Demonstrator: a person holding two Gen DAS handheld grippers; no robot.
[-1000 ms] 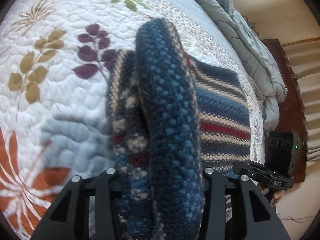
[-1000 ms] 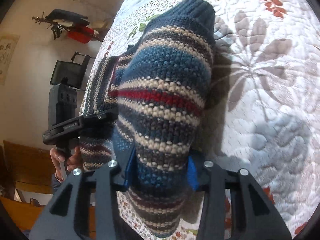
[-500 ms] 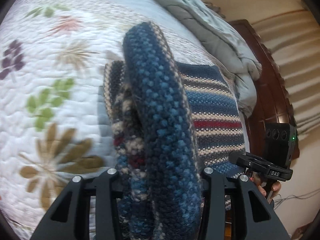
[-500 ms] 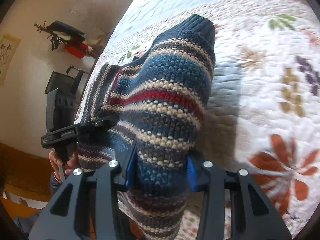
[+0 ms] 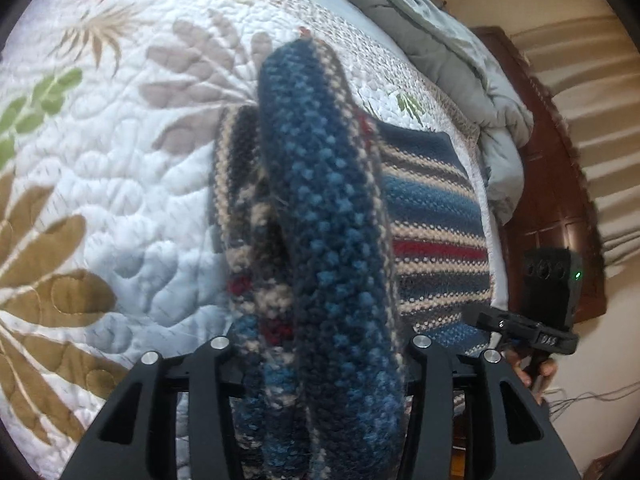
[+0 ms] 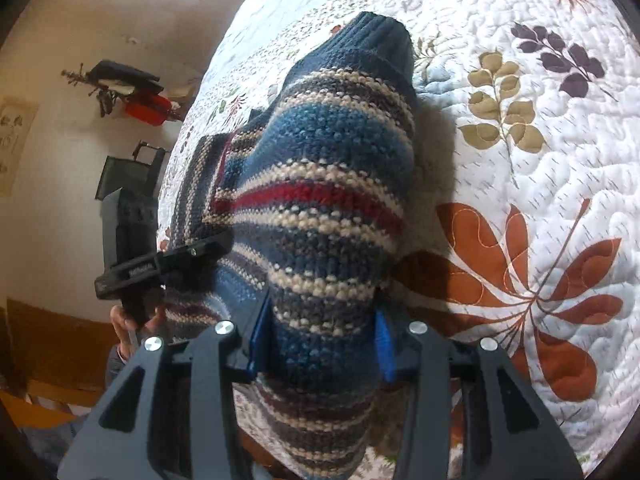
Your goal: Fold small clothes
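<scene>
- Above the quilted bed [image 5: 120, 184], a striped knit sweater [image 6: 328, 200] is held up by 2 sets of tongs.
- Left tongs [image 5: 320, 364] are clamped on a bunched edge; right tongs [image 6: 320, 344] are clamped on another part.
- Folding is judged partly done: one portion is laid flat, the lifted part is not yet laid over.

Both grippers travelled over the quilt [image 5: 120, 184] with the sweater [image 5: 332, 240], so the print beneath it changed. Under the left gripper [image 5: 320, 354], purple and tan leaves gave way to grey-beige fronds. Beside the right gripper [image 6: 320, 344], a grey shadowed flower gave way to tan and purple sprigs and an orange bloom.
</scene>
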